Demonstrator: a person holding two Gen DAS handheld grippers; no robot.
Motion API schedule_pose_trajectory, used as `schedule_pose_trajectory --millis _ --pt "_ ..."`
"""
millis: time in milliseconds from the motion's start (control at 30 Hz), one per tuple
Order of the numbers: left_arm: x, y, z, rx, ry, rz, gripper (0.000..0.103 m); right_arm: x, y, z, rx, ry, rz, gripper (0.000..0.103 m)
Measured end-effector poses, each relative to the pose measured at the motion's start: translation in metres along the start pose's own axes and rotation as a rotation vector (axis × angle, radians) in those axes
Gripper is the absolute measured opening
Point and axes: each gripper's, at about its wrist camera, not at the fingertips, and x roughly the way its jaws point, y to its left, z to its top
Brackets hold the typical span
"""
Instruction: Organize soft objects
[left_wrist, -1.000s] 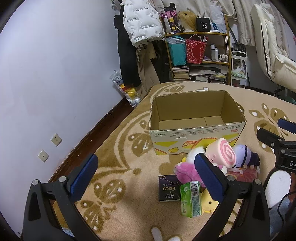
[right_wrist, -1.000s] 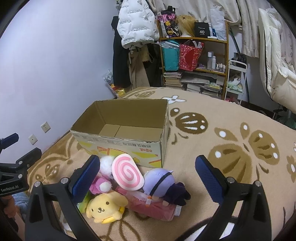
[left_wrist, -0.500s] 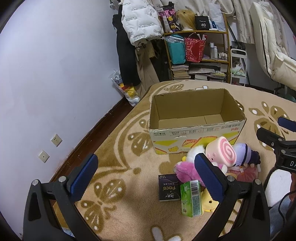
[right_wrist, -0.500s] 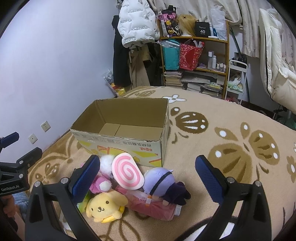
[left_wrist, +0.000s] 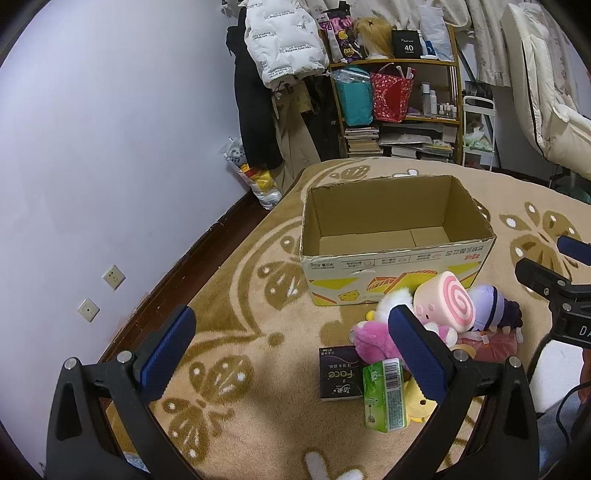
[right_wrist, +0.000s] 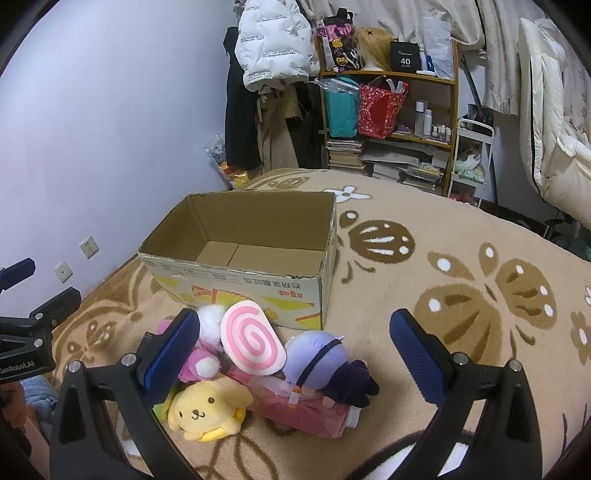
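Observation:
An open empty cardboard box (left_wrist: 397, 254) (right_wrist: 243, 273) stands on the carpet. In front of it lies a pile of soft toys: a pink swirl roll plush (right_wrist: 253, 339) (left_wrist: 445, 301), a purple doll (right_wrist: 325, 363) (left_wrist: 493, 308), a yellow dog plush (right_wrist: 207, 410), a pink plush (left_wrist: 369, 338) and a red soft pack (right_wrist: 306, 411). My left gripper (left_wrist: 295, 349) is open and empty, left of and above the pile. My right gripper (right_wrist: 295, 354) is open and empty, hovering over the pile.
A dark "face" tissue pack (left_wrist: 340, 373) and a green pack (left_wrist: 384, 395) lie beside the toys. A shelf (right_wrist: 388, 122) with bags and books and hanging coats (right_wrist: 273, 48) stand at the back. A wall (left_wrist: 92, 147) runs along the left.
Both grippers have shifted only slightly; the view drifted a little closer to the box and pile. Nothing was taken hold of.

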Motion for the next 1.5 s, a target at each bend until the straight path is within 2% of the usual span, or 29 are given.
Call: schedule_pose_trajectory --millis 1067,1300,1400,1500 --pt "0.002 0.0 0.002 0.005 0.002 0.011 0.103 -0.001 0.002 -0.001 -0.009 -0.011 -0.008 0.103" --pt "0.004 0.005 0.005 -0.022 0.015 -0.004 0.103 -0.002 0.002 0.0 -0.006 -0.009 -0.005 0.103" --pt "0.008 0.008 0.005 -0.042 0.043 -0.044 0.103 -0.001 0.003 0.0 -0.006 -0.001 -0.002 0.103" --pt "0.012 0.009 0.004 -0.052 0.065 -0.046 0.103 0.002 0.004 0.001 -0.003 0.012 0.013 0.103"
